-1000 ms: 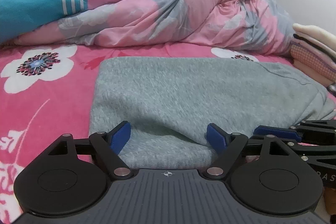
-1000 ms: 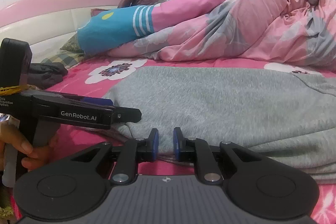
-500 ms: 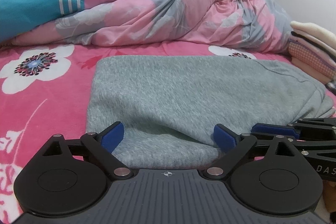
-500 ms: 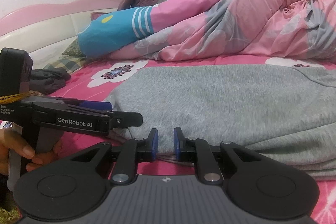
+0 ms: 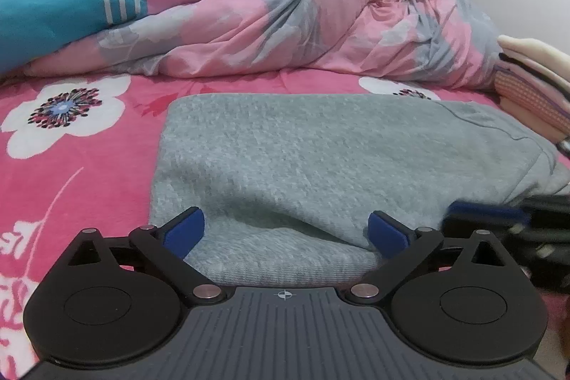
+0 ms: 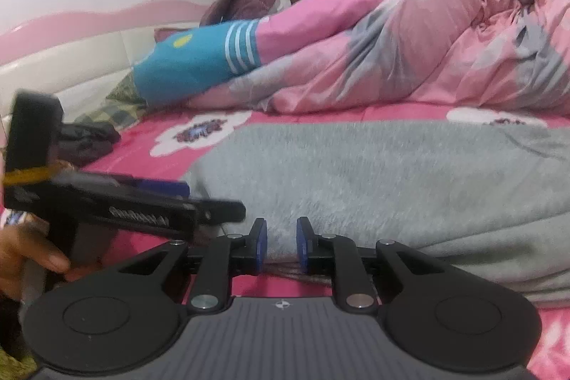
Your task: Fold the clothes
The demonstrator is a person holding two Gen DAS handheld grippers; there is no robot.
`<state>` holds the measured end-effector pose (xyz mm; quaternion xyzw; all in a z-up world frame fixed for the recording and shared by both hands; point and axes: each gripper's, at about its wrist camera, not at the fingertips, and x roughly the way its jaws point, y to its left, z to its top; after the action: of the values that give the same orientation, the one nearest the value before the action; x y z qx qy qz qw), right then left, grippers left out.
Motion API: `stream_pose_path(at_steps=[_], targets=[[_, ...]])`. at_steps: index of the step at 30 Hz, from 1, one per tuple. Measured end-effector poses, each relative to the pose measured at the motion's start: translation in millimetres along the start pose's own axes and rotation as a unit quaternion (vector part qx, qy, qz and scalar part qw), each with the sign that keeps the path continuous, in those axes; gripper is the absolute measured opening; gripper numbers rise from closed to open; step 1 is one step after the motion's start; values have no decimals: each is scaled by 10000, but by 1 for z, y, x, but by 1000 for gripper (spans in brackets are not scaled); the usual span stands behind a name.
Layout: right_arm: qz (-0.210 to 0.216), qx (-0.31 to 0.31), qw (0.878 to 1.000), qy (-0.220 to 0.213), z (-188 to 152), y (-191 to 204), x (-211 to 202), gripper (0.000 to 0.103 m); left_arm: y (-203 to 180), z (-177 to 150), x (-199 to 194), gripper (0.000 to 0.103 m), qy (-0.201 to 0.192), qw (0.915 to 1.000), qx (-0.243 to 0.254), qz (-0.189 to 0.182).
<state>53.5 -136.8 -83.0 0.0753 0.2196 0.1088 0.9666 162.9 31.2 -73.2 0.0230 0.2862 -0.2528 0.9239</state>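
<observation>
Grey garment (image 5: 320, 159) is lying flat on the pink flowered bedsheet (image 5: 71, 166). Left gripper (image 5: 285, 232) is opening wide, the near hem between its parted pads. Right gripper (image 6: 281, 246) is opening slightly, pads flanking the hem edge without pinching it.

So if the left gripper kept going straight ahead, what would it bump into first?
Most likely the grey garment. The left gripper tilts down toward it, its jaws opening wide, with the garment's near hem lying between them. Beyond lies the rumpled pink quilt, though depth is hard to judge.
</observation>
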Motion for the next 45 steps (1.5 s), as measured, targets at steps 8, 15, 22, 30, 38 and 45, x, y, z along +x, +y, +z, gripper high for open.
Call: stream_pose_path(at_steps=[8,15,22,30,38,45], targets=[[-1216,-571,9909,2,21,-25,-6,38,-4,2,0,102,72,9998,-69,188],[-1334,-471,9892,381,3,-42,13,47,-13,3,0,103,125,9989,-113,444],[-1401,-427,9886,348,3,-44,12,59,-16,3,1,103,155,9980,-139,599],[-1308,-319,9903,337,3,-48,11,63,-21,4,1,103,163,9969,-162,755],[-1117,-133,9932,287,4,-53,7,75,-22,5,1,103,194,9964,-248,786],[-1109,-149,9934,259,4,-51,5,103,-20,6,2,103,234,9962,-318,777]])
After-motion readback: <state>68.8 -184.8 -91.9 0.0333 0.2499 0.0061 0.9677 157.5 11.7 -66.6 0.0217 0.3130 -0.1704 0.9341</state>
